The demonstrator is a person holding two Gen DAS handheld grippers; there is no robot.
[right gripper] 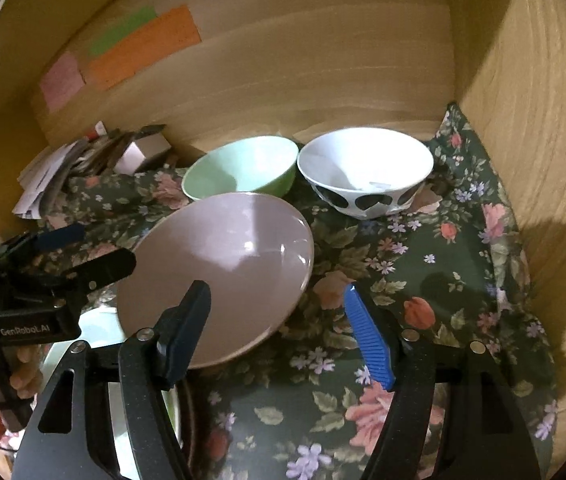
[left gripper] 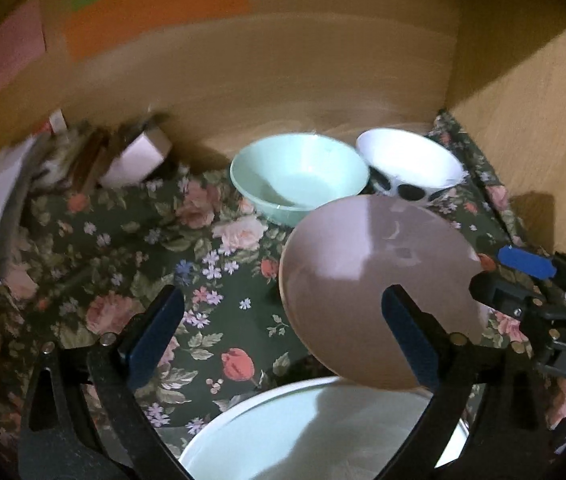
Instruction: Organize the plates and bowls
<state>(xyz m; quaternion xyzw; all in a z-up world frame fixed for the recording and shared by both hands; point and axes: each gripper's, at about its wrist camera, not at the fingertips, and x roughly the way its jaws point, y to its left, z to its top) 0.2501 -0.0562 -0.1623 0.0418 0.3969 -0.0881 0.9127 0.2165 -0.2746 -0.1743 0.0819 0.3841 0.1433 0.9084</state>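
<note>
Left tongs [left gripper: 283, 332]: jaws spread wide, empty; one pad over bare cloth [right gripper: 403, 280], the other showing in front of the plate's near rim, not pressing it
Right tongs [right gripper: 279, 336]: about half open, holding nothing; its left pad overlaps the plate's near edge in view; its right pad stands clear, over the cloth
White dish [left gripper: 283, 440]: nearest of all, low between the left jaws; only part of its rim shows
Pink plate [right gripper: 223, 272]: just ahead, between the two tongs; tilted, its near rim over the white dish and seemingly propped on it; whether they touch, cannot tell
Key relation: the plate lies ahead and to the right of the left tongs, ahead and to the left of the right tongs; as seen from the right wrist, its oval runs from near-left to far-right; the right tongs look nearer, needing only a small shift left to straddle the rim
Mint bowl [right gripper: 239, 168]: upright, just behind the plate
Spotted bowl [right gripper: 363, 172]: upright, just beside the mint one, on its right, by the back wall
Papers [right gripper: 55, 172]: loose pile in the far left corner
Count: two bowls; one pink plate; one white dish; two tongs
</note>
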